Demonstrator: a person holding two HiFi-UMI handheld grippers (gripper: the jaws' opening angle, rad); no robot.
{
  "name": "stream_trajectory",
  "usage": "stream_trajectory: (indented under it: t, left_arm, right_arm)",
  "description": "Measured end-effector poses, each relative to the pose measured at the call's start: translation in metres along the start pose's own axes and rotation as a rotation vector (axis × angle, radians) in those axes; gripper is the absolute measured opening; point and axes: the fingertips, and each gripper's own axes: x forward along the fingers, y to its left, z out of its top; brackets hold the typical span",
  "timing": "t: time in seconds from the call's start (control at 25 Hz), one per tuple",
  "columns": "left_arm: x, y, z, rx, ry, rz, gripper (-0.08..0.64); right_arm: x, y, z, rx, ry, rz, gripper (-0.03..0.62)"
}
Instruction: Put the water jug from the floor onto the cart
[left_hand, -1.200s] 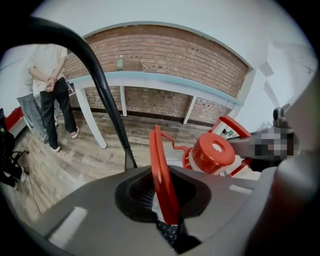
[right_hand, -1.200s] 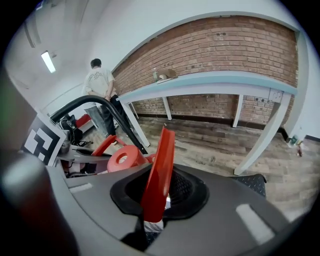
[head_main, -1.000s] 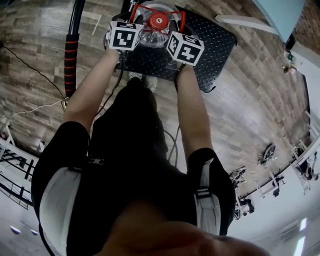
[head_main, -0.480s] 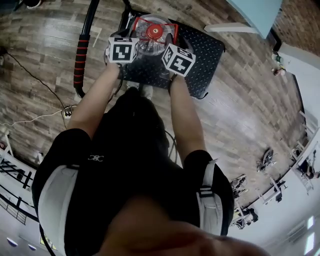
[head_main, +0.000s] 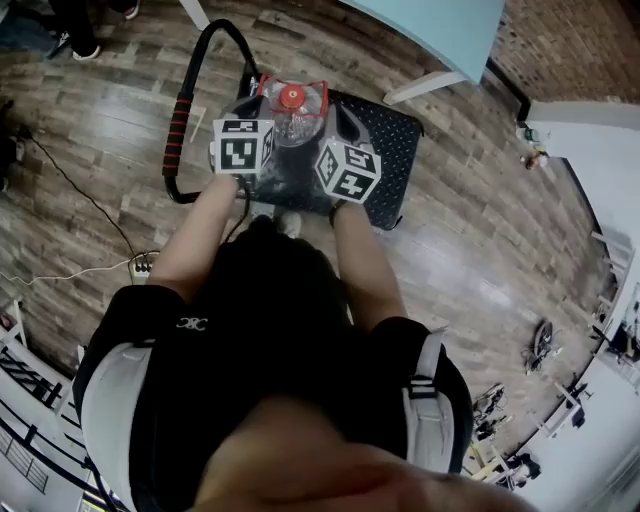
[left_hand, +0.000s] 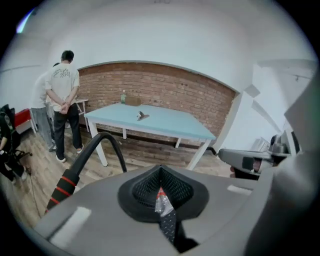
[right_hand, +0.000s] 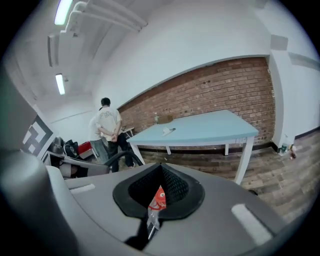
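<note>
- Head view – the water jug (head_main: 292, 118) stood upright on the black cart (head_main: 396, 150), red cap (head_main: 291, 97) up, at the end nearer the cart's handle (head_main: 180, 128).
- Left gripper (head_main: 243, 150) and right gripper (head_main: 348, 170) hung close at either side of the jug; contact could not be told.
- Left gripper view: jaws drawn to a thin slit, clamping nothing, a sliver of jug and cart deck showing through.
- Right gripper view: jaws likewise narrow, with the cap visible through the slit.
- Beyond stood a blue table (left_hand: 150, 122), a brick wall (left_hand: 165, 92) and a person (left_hand: 64, 100) facing away.
</note>
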Motion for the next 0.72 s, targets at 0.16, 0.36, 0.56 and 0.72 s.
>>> stream_trajectory:
  t: [0.16, 0.36, 0.56, 0.72]
  left_arm:
    - [-0.039, -0.023, 0.03, 0.018, -0.078, -0.051, 0.0]
    - [-0.065, -0.052, 0.042, 0.072, -0.129, -0.07, 0.0]
    - [-0.086, -0.069, 0.06, 0.049, -0.201, -0.122, 0.0]
    - [-0.095, -0.066, 0.072, 0.049, -0.235, -0.115, 0.0]
  right_arm:
    - [-0.039, 0.007, 0.032, 0.004, -0.08, 0.028, 0.012]
    - [-0.073, 0.018, 0.063, -0.053, -0.164, 0.1, 0.011]
    - [-0.086, 0.016, 0.078, -0.052, -0.223, 0.085, 0.011]
    - [-0.091, 0.019, 0.08, -0.061, -0.234, 0.076, 0.012]
